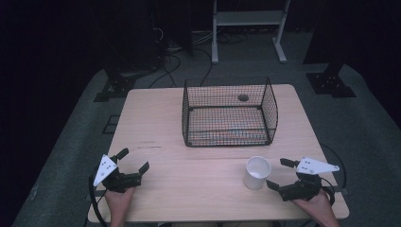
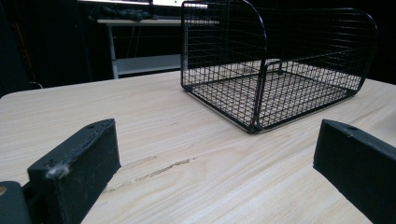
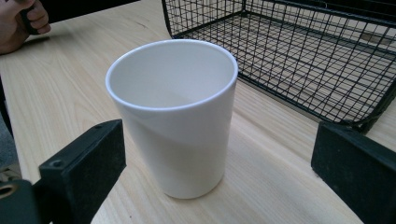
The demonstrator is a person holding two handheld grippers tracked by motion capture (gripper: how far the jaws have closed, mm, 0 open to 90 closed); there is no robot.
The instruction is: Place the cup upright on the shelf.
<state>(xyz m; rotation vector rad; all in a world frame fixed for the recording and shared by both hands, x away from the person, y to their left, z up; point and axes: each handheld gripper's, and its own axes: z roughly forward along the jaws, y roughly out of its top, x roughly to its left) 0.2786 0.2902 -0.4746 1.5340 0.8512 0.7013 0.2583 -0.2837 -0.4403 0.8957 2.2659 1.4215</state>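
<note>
A white cup stands upright on the pale wood counter, just in front of an empty wire basket. The right gripper faces it, fingers spread; the left gripper rests released, well apart. Smooth and likely slippery, the cup looks best gripped across its rigid wall. The room beyond is dark.

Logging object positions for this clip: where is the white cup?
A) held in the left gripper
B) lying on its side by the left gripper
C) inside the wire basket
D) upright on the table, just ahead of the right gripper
D: the white cup stands upright on the table, outside the wire basket, ahead of the open right gripper.
</note>
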